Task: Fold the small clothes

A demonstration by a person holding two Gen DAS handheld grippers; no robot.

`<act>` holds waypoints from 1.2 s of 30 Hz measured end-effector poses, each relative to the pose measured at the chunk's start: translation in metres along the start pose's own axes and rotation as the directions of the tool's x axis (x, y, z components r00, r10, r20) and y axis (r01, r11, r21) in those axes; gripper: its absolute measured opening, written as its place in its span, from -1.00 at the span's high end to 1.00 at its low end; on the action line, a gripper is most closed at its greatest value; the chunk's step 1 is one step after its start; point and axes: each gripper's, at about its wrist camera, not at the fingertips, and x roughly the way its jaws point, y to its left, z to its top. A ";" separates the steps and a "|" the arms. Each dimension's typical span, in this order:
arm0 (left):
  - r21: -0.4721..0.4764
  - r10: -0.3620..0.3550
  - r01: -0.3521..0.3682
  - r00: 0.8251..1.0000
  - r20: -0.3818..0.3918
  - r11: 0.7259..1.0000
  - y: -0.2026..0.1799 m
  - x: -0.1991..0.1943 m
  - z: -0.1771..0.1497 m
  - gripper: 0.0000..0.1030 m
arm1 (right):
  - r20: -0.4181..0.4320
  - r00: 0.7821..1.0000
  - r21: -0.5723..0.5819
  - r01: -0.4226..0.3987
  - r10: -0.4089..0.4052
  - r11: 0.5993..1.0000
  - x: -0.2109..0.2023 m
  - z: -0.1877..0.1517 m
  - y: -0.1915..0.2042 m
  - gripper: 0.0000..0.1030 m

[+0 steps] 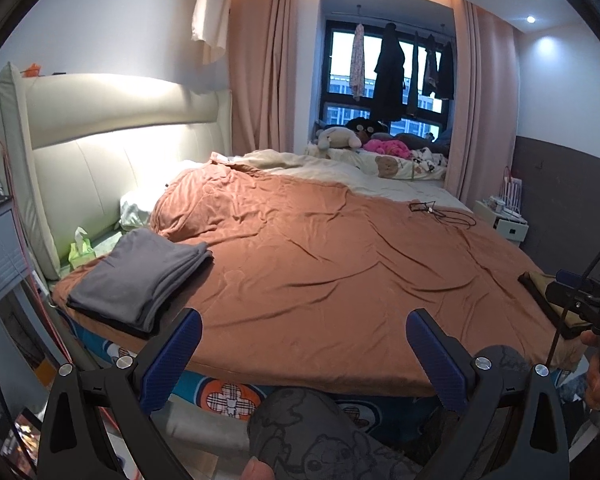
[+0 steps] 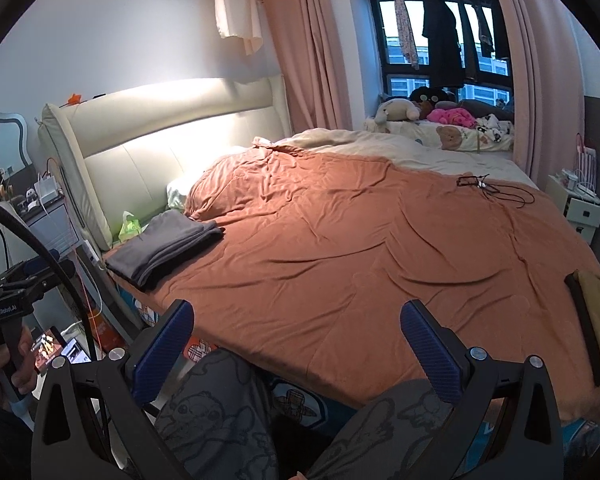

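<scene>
1. Jaws of both grippers stand wide apart and hold nothing: left gripper [image 1: 304, 354] and right gripper [image 2: 296, 344] hover over the near edge of the bed [image 2: 340, 264], above the person's patterned trouser knees.
2. Folded grey garment [image 1: 140, 276] lies at the near-left corner of the orange blanket [image 1: 340, 248], just beside the green tissue pack [image 1: 80, 248]; it looks finished (layered edges squared).
3. Mustard-and-black garment [image 2: 598, 320] lies flat at the right edge of the bed, close beside the right gripper; judged the next piece.
4. Handling, as judged: thin, soft, light cloth that will droop and slide on the blanket. Pinch at two near corners or the hem, through all layers, and lift low.
5. Black cable [image 2: 496, 192] lies well apart, far side.
</scene>
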 end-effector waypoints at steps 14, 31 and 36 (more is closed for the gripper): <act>-0.018 -0.003 0.003 1.000 0.002 1.000 -0.004 -0.004 -0.021 -0.99 | -0.009 1.000 0.000 0.022 -0.022 1.000 0.004 -0.019 0.007 -1.00; -0.018 0.002 -0.002 1.000 0.002 1.000 -0.004 -0.006 -0.024 -0.99 | -0.015 1.000 0.007 0.026 -0.026 1.000 0.006 -0.026 0.009 -1.00; -0.018 0.000 0.000 1.000 0.000 1.000 -0.004 -0.005 -0.025 -0.99 | -0.013 1.000 0.007 0.024 -0.024 1.000 0.004 -0.026 0.009 -1.00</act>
